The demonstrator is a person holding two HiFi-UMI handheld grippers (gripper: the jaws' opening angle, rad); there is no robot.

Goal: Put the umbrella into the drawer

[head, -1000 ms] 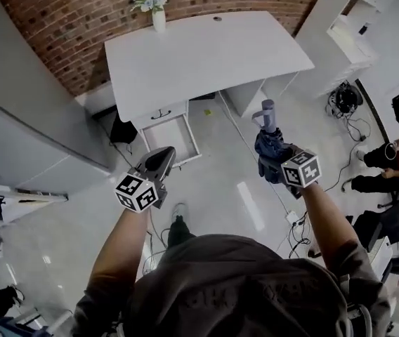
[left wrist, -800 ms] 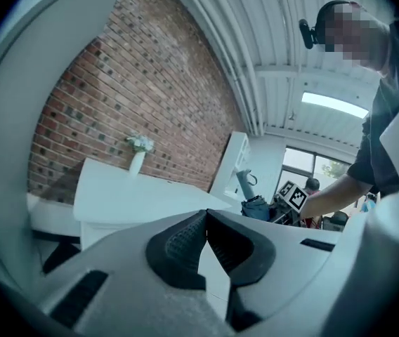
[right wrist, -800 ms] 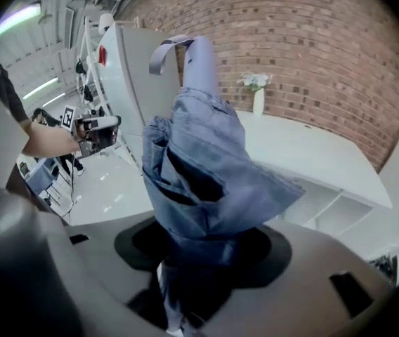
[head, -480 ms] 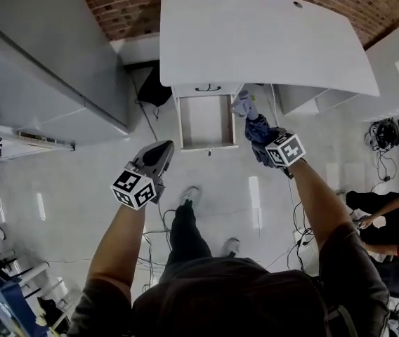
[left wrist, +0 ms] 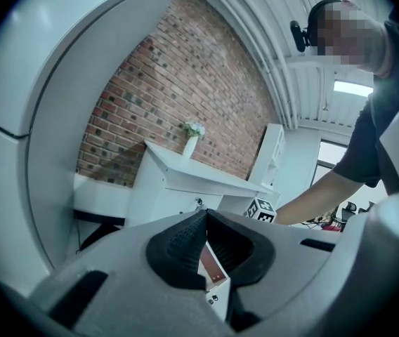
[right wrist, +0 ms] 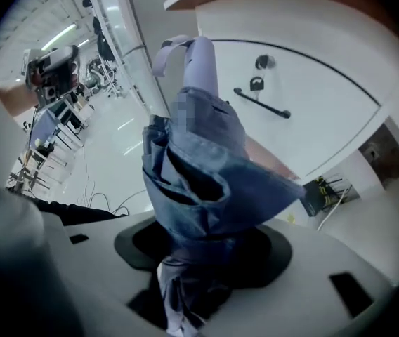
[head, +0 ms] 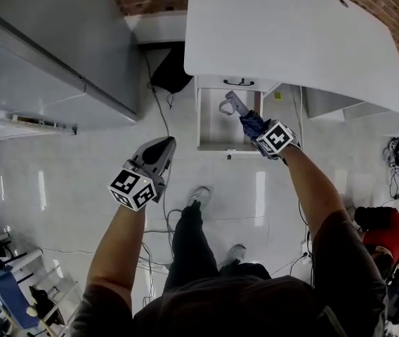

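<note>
A folded blue umbrella [head: 250, 121] with a pale handle and wrist strap [head: 232, 104] sticks out of my right gripper [head: 257, 128], which is shut on its fabric end. In the head view the handle hangs over the open white drawer [head: 210, 137] pulled out below the desk [head: 291, 41]. The right gripper view shows the umbrella [right wrist: 206, 181] rising from the right gripper [right wrist: 199, 248], with a closed drawer front and its black handle [right wrist: 261, 103] behind it. My left gripper [head: 161, 148] hovers over the floor left of the drawer; its pads [left wrist: 185, 241] meet with nothing between them.
A grey cabinet [head: 59, 48] stands left of the desk, and a dark bag [head: 171, 72] lies under the desk's left end. Cables [head: 159, 118] trail over the glossy floor. My shoes [head: 198, 196] are near the drawer's front. A seated person in red [head: 386, 223] is at the right.
Both grippers have come down and toward the desk. The right one carried the umbrella from beside the drawer to over its opening. The left gripper stayed shut and empty.
</note>
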